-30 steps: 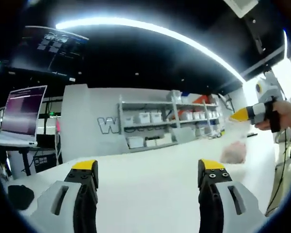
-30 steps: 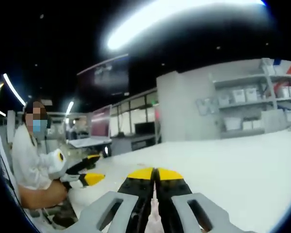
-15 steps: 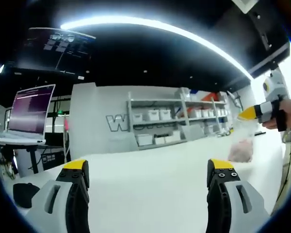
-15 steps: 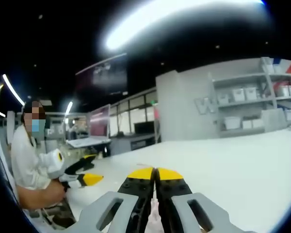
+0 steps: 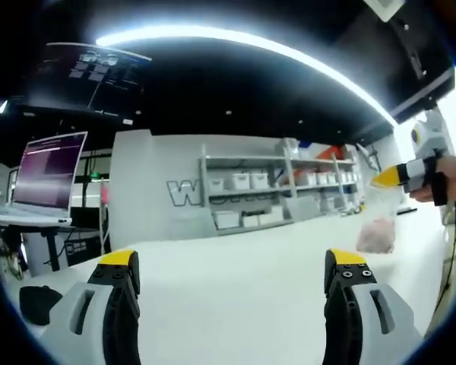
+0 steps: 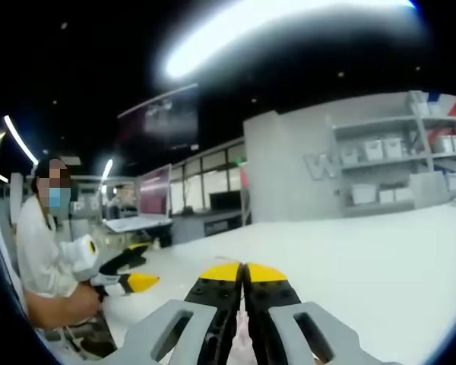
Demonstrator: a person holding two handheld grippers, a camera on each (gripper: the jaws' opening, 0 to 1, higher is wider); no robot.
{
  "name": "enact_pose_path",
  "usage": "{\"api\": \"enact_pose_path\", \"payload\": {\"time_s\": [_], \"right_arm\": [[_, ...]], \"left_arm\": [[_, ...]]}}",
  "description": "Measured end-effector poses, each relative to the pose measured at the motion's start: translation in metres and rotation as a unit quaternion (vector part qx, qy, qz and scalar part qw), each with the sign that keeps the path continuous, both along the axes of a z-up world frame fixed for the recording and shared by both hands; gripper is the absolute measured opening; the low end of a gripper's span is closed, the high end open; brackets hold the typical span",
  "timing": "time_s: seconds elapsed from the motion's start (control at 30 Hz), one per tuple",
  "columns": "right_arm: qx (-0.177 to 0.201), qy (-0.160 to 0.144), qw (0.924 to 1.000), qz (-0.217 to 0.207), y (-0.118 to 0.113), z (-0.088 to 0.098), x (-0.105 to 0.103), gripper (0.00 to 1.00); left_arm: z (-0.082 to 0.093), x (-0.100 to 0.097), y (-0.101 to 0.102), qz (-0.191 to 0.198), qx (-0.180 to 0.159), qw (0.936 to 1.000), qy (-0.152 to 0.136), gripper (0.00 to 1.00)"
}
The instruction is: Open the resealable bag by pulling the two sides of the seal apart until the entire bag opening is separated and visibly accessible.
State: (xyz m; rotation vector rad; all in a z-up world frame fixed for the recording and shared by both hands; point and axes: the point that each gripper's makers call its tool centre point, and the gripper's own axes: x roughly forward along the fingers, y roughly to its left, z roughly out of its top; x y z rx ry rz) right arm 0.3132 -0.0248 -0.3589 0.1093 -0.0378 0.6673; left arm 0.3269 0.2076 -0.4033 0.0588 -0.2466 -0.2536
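Note:
The resealable bag [image 5: 375,234] is clear with pinkish contents and hangs above the white table [image 5: 235,296] at the right of the left gripper view. A hand holds my right gripper [image 5: 395,178] shut on the bag's top edge. In the right gripper view the right gripper [image 6: 243,272] has its yellow-tipped jaws pressed together, with a thin strip of the bag [image 6: 242,341] showing between them. My left gripper [image 5: 232,260] stands open with nothing between its jaws, well left of the bag. It also appears as the left gripper [image 6: 134,272], held by a seated person.
A laptop [image 5: 45,179] stands on a stand at the left, and a small black object [image 5: 32,301] lies on the table near it. Shelves with white bins [image 5: 266,190] line the back wall. The person [image 6: 49,258] sits at the table's end.
The left gripper's camera has tilted a little since a second ago, shifting its whole view. The right gripper has stayed shut on the bag, which hangs in the same place.

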Motion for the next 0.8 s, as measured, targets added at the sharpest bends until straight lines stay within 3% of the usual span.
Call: {"api": "enact_pose_path", "payload": {"time_s": [0.8], "right_arm": [[-0.011, 0.003, 0.9999, 0.007, 0.011, 0.0, 0.01, 0.0]], "left_arm": [[0.002, -0.004, -0.003, -0.007, -0.001, 1.0, -0.004, 0.99]]}}
